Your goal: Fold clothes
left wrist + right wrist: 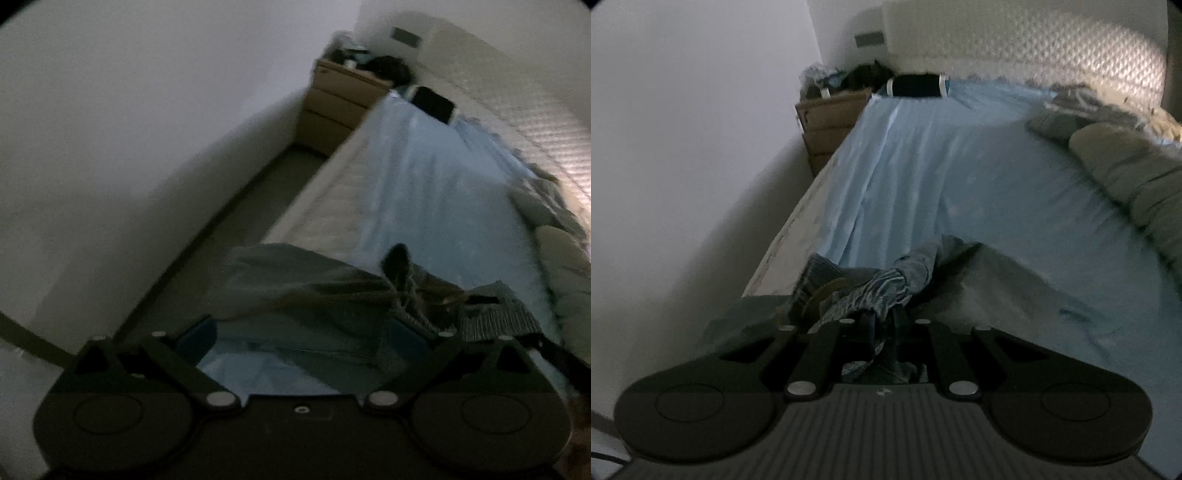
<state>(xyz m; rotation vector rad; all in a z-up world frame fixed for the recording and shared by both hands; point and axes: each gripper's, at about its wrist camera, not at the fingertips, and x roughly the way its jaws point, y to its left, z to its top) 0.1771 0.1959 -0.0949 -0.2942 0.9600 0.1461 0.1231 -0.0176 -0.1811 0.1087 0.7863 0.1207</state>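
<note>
A grey-blue garment (303, 291) with a ribbed hem (498, 317) lies bunched at the near end of the bed. My left gripper (301, 332) is open, its fingers wide apart just above the garment's near edge. In the right wrist view the same garment (990, 280) spreads to the right, and my right gripper (882, 325) is shut on a bunched, striped fold of it (875, 291). The room is dim and both views are blurred.
The bed has a light blue sheet (942, 177) and a pale quilted headboard (1052, 48). Grey-green pillows (1126, 170) lie along its right side. A black object (916, 85) sits at the head. A wooden nightstand (827, 122) stands by the left wall (683, 147).
</note>
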